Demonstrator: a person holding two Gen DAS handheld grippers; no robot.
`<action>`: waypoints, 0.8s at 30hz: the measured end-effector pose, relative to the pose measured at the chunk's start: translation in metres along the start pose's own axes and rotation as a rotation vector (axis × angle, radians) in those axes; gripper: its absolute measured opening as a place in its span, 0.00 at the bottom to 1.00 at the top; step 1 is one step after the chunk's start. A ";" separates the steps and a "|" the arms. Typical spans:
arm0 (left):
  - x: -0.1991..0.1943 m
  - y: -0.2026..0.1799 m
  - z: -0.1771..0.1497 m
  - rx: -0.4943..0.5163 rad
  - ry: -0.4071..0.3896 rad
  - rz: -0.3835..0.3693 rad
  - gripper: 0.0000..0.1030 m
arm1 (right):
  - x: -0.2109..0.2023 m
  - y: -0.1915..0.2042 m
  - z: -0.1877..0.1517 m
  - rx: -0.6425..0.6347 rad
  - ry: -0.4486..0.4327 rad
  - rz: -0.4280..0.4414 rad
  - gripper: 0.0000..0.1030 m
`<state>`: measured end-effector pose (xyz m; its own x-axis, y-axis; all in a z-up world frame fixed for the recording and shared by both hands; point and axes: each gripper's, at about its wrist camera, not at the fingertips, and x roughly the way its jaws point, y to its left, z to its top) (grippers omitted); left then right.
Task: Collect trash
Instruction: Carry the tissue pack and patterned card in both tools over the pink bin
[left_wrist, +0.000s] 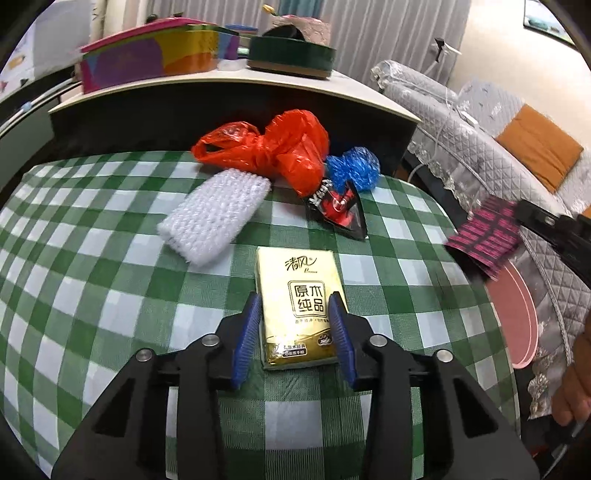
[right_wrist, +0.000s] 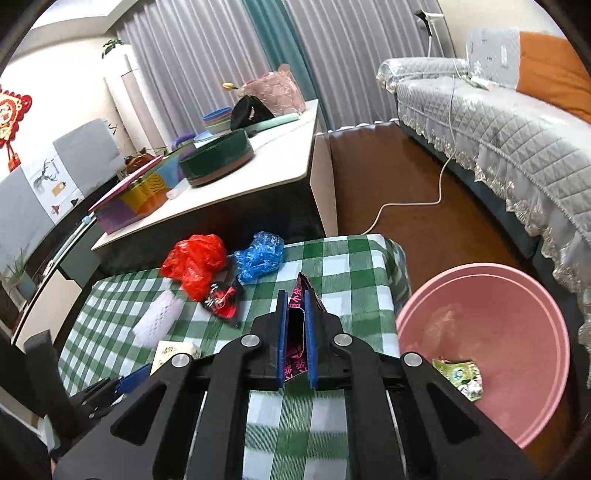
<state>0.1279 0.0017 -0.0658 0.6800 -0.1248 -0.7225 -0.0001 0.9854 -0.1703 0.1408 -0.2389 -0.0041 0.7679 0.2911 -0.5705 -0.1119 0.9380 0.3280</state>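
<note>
On the green checked tablecloth (left_wrist: 110, 277) lies a gold tissue pack (left_wrist: 299, 302), lengthwise between the blue pads of my left gripper (left_wrist: 295, 314), which press on its two sides. My right gripper (right_wrist: 295, 299) is shut on a black and pink wrapper (right_wrist: 295, 354), held upright above the table's right part, left of the pink basin (right_wrist: 517, 295). The left wrist view shows that wrapper (left_wrist: 484, 236) at the right, off the table's edge. Farther back lie a red plastic bag (left_wrist: 266, 147), a crumpled blue bag (left_wrist: 354, 166), a black and red wrapper (left_wrist: 340, 210) and a white foam net (left_wrist: 218, 214).
The pink basin stands on the floor right of the table and holds a green wrapper (right_wrist: 458, 376). A white side table (right_wrist: 258, 166) with boxes stands behind the checked table. A grey covered sofa (right_wrist: 498, 147) runs along the right, with a white cable (right_wrist: 406, 205) on the floor.
</note>
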 end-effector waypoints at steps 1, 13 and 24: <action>-0.003 0.000 0.000 -0.002 -0.010 0.011 0.45 | -0.008 0.001 0.000 -0.007 -0.006 -0.002 0.09; 0.008 -0.015 -0.005 0.027 0.031 0.064 0.59 | -0.065 0.011 -0.004 -0.120 -0.014 -0.022 0.09; 0.005 -0.024 -0.008 0.077 0.021 0.082 0.51 | -0.074 0.006 -0.024 -0.132 -0.037 -0.042 0.09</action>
<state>0.1252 -0.0236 -0.0711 0.6642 -0.0446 -0.7462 0.0018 0.9983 -0.0580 0.0679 -0.2499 0.0218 0.7962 0.2465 -0.5525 -0.1597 0.9665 0.2010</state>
